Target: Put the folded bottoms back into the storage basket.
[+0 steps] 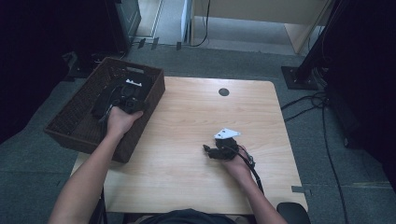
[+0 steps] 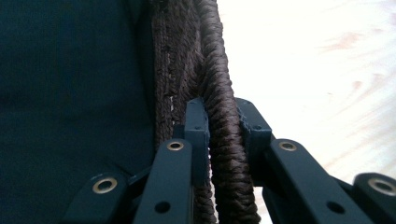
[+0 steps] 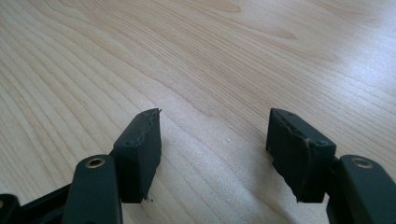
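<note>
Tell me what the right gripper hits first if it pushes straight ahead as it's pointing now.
Probably nothing: the right gripper, jaws open, points low across the bare wooden table; if angled down, it meets the tabletop first.

Light wood worktop [image 1: 196, 140], pale grain, round dark cable hole [image 1: 223, 92] near far edge. Grey carpet floor [image 1: 28, 154] all round. Black cables [image 1: 322, 121] trail across floor at right. Black stand base [image 1: 299, 77] far right. Pale wooden furniture [image 1: 261, 9] at back. Room edges dark, left and right.
</note>
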